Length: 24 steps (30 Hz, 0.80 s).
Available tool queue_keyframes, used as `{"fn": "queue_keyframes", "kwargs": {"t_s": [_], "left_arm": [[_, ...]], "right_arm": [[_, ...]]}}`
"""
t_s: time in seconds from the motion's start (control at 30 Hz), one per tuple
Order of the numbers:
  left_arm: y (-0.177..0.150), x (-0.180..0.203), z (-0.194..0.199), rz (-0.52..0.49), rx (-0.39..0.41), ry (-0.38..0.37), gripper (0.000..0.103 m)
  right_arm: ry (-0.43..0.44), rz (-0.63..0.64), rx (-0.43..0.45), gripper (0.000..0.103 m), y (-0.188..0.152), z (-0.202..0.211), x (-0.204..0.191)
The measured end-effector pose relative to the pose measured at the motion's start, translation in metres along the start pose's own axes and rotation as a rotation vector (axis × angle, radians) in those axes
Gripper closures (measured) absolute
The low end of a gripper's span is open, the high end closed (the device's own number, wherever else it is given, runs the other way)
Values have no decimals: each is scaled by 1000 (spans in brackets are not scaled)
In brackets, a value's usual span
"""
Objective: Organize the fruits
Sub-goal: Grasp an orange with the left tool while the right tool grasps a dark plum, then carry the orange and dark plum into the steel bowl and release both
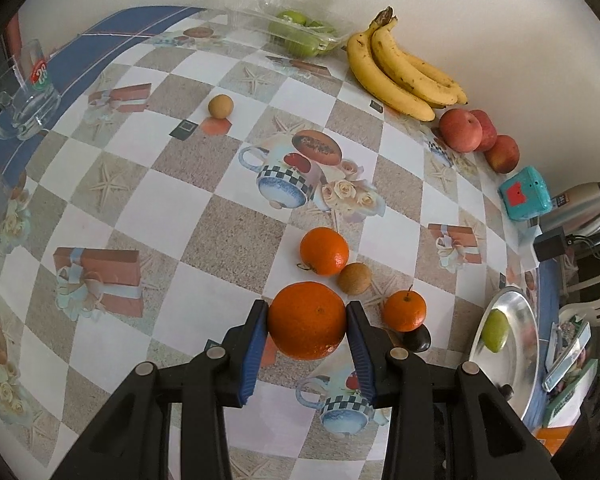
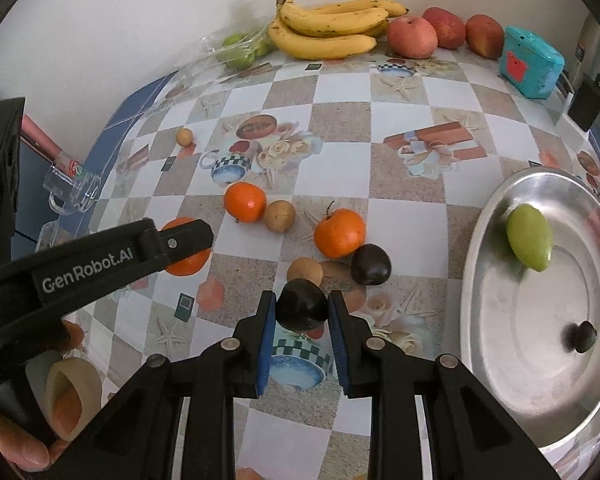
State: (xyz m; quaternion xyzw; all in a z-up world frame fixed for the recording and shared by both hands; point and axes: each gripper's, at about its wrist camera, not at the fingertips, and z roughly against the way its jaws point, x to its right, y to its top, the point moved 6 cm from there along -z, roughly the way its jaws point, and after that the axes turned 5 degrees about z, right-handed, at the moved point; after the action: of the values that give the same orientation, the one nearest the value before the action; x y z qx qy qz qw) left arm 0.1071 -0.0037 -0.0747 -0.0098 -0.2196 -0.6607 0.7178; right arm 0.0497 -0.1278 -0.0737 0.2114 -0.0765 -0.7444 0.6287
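In the left wrist view my left gripper (image 1: 307, 309) is shut on a large orange (image 1: 306, 330), held just above the checked tablecloth. Two smaller oranges (image 1: 324, 251) (image 1: 404, 310) and a brown round fruit (image 1: 354, 278) lie just beyond it. In the right wrist view my right gripper (image 2: 302, 299) is shut on a dark plum (image 2: 302, 312), lifted slightly off the table. A second dark plum (image 2: 370, 264) lies behind it to the right. The left gripper's finger (image 2: 180, 242) shows at the left, half hiding its orange (image 2: 188, 266).
A metal plate (image 2: 480, 280) at the right holds a green fruit (image 2: 529, 237) and a small dark fruit (image 2: 582, 336). Bananas (image 2: 328, 24), apples (image 2: 412, 36), a teal box (image 2: 532, 62) and boxed green fruit (image 1: 300, 32) line the wall. A glass mug (image 1: 24, 92) stands far left.
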Motion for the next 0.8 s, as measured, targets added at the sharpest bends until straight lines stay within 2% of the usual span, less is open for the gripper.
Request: {"fn": "queue_keyframes", "kwargs": {"t_s": [0.2,0.33,0.47,0.8], "left_arm": [[-3,10,2,-32,7,0,61],[-9,25,2,-74,-4,-21,61],[-20,46,2,-127,-27,-63,61],[-49,100,3,-285,-47,-110,61]], "right_arm": [[-21,-59,6,76,0,8,20],[-69,-93,20,76,-1,14,41],[-82,-187,36,76,-5,24,71],[-130,-368,73,76,-19,47,131]]}}
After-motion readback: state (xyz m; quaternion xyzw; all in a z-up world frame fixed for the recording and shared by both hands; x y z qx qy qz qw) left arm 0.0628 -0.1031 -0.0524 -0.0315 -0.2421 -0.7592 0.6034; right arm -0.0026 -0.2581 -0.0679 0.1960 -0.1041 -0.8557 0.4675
